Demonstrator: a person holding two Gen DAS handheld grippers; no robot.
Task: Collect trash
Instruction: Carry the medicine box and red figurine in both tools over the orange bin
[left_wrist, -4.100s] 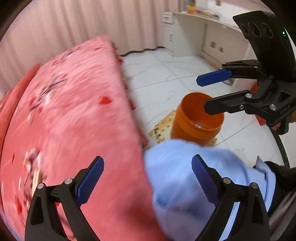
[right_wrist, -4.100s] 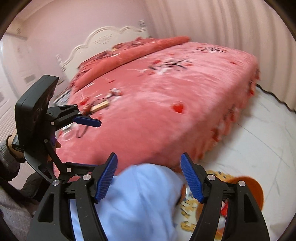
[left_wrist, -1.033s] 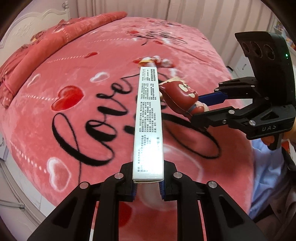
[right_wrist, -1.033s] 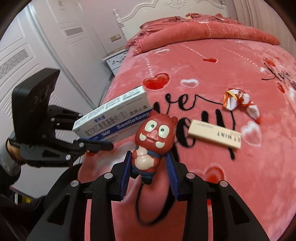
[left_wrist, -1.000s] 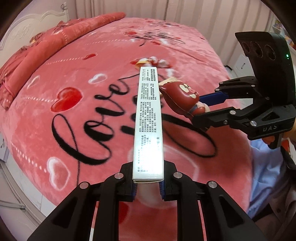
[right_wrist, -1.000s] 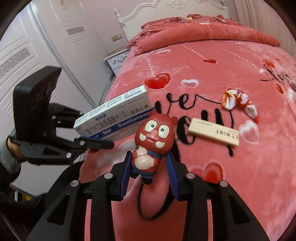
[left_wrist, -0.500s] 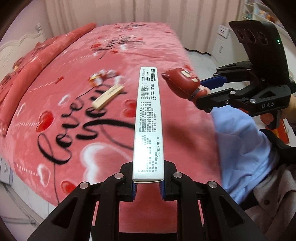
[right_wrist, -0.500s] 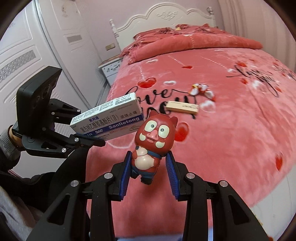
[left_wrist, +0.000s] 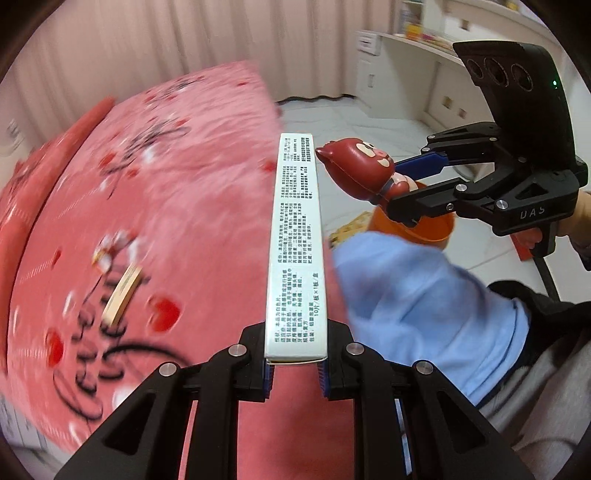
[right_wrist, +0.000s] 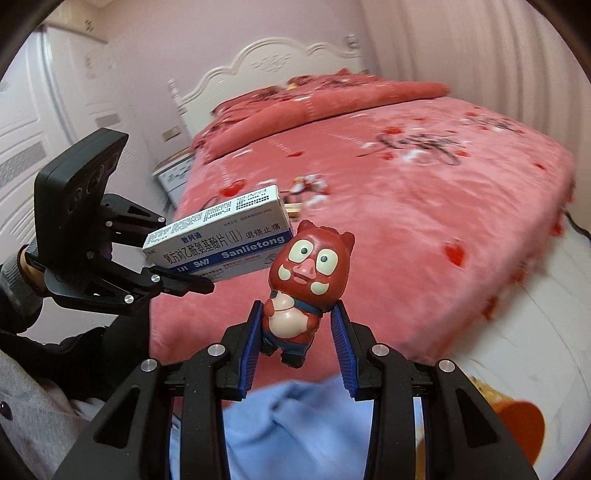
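Note:
My left gripper (left_wrist: 295, 373) is shut on a long white medicine box (left_wrist: 295, 251), held above the edge of the pink bed. The box also shows in the right wrist view (right_wrist: 218, 243). My right gripper (right_wrist: 297, 354) is shut on a red cartoon pig figure (right_wrist: 306, 280), which also shows in the left wrist view (left_wrist: 360, 171) just right of the box tip. An orange bin (left_wrist: 432, 230) stands on the floor below the right gripper and shows again at the lower right of the right wrist view (right_wrist: 521, 424).
On the pink bedspread (left_wrist: 166, 192) lie a small beige box (left_wrist: 123, 295) and a crumpled wrapper (left_wrist: 110, 251). The person's light-blue knee (left_wrist: 417, 302) is between me and the bin. White tiled floor (left_wrist: 369, 122) and a desk lie beyond.
Both grippers have swung away from the middle of the bed toward its foot edge, still holding the box and the pig. The orange bin has come into view.

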